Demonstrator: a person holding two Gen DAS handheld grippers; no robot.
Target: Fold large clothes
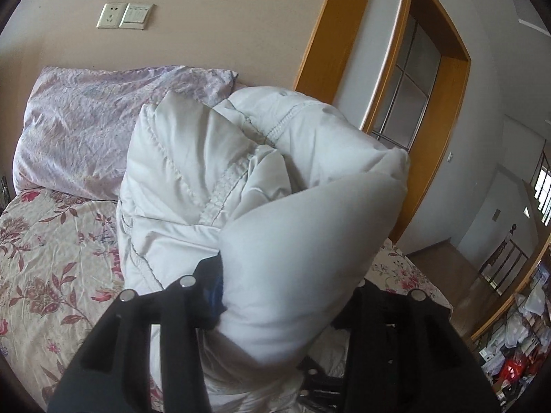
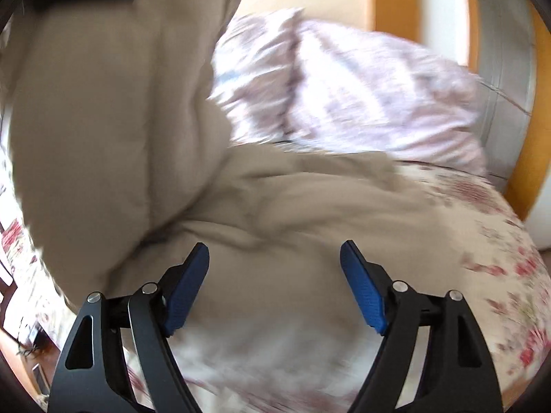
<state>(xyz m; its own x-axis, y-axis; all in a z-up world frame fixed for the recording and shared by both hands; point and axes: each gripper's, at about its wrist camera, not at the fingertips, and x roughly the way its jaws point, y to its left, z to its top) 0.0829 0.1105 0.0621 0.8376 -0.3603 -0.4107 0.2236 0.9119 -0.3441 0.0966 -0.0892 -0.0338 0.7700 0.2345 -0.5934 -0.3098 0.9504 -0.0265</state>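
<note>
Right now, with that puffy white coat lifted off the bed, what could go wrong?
1. The left tool pinches only one thick fold of the puffy coat; slippery padding could slide out.
2. The right tool is open above the coat, holding nothing, so the fold hangs on one grip and may flop unevenly.
3. The lifted part could swing onto the pillow close behind it.

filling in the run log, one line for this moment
left gripper shut on puffy jacket | lifted over bed | right gripper open, empty
</note>
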